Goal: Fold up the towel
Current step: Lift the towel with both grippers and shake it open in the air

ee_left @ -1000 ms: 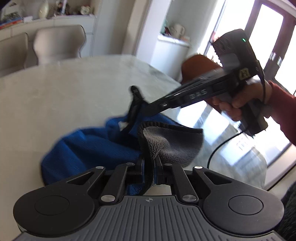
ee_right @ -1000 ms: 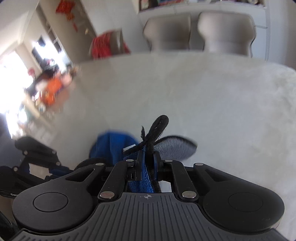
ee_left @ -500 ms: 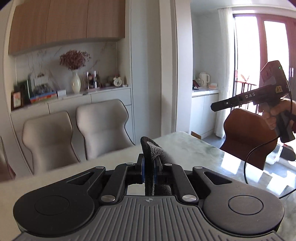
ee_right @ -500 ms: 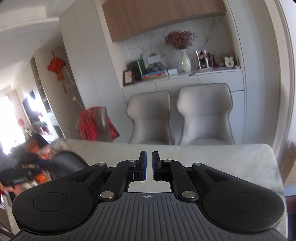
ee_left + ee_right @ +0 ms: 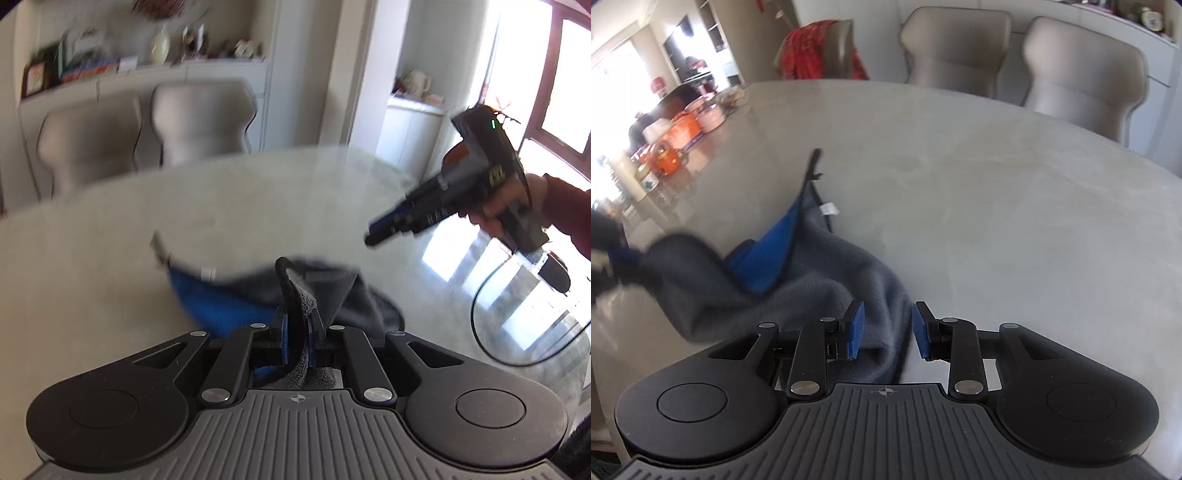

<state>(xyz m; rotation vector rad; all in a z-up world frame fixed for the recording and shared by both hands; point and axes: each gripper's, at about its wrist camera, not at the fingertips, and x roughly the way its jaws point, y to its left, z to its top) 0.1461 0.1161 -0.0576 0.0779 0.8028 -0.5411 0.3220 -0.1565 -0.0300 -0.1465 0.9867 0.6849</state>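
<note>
Left tongs (image 5: 298, 338): closed, clamping a corner of the towel (image 5: 812, 291) between the blue pads. The clamped grey corner stands up above the pads in the left wrist view; the cloth trails forward from there onto the desk (image 5: 979, 192).

Right tongs (image 5: 888, 330): open, pads well apart, holding nothing. A grey fold of the towel lies between and below the pads; contact with either pad cannot be confirmed. In the left wrist view, the right tongs are held in the person's hand (image 5: 498, 206) above the desk, to the right of the towel, with a black cable (image 5: 476, 314) looping below the handle.

Towel: grey on one face, blue on the other, lying crumpled on the pale marble-look desk. A blue underside is exposed near the middle. A black hanging loop (image 5: 814, 158) and a small white label (image 5: 829, 209) sit at the far corner, flat on the desk.

Surroundings:
- Two beige chairs (image 5: 1082, 74) stand at the far edge of the desk.
- A third chair draped with red cloth (image 5: 816, 51) stands further left.
- Orange containers and jars (image 5: 676, 136) are grouped at the left end of the desk, well apart from the towel.
- A sideboard with a vase (image 5: 159, 46) and books stands behind the chairs.

The left wrist view is motion-blurred.
</note>
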